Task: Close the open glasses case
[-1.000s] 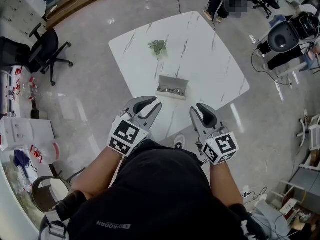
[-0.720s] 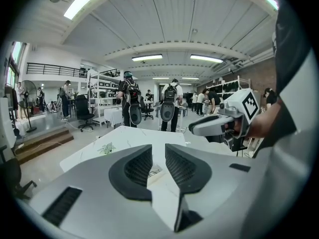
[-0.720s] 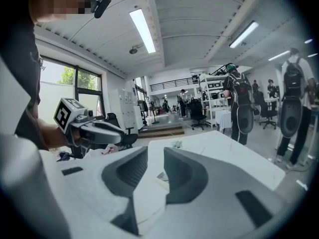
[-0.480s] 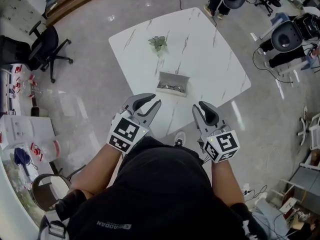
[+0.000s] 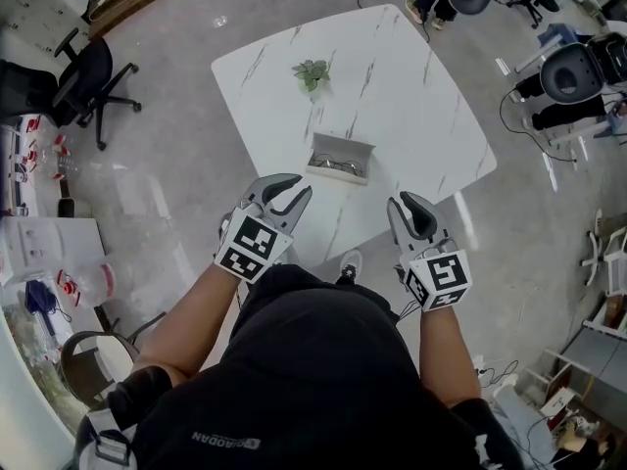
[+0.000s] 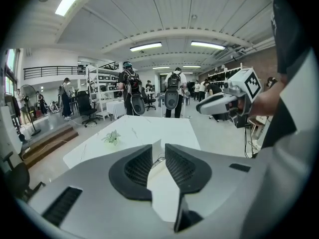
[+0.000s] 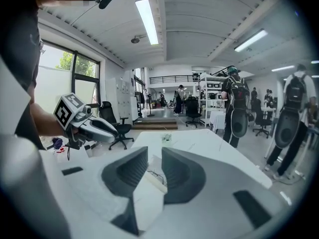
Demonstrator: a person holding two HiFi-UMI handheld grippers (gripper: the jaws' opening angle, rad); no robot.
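The open glasses case (image 5: 340, 158) lies near the front edge of the white marble table (image 5: 392, 86), with a pair of glasses inside it. Both grippers hover short of that edge, apart from the case. My left gripper (image 5: 287, 194) is to the case's front left, its jaws a narrow gap apart and empty. My right gripper (image 5: 411, 210) is to the front right, also slightly open and empty. The left gripper view shows the raised lid of the case (image 6: 155, 147) beyond the left gripper (image 6: 158, 153). In the right gripper view the case (image 7: 156, 178) sits just past the right gripper (image 7: 155, 158).
A small green plant (image 5: 312, 72) stands on the table behind the case. A black office chair (image 5: 90, 88) is on the floor to the left, and chairs and gear (image 5: 576, 70) crowd the right. People with backpacks (image 6: 130, 93) stand beyond the table.
Both grippers have edged forward a little toward the table's front edge and spread slightly apart. The case has not moved.
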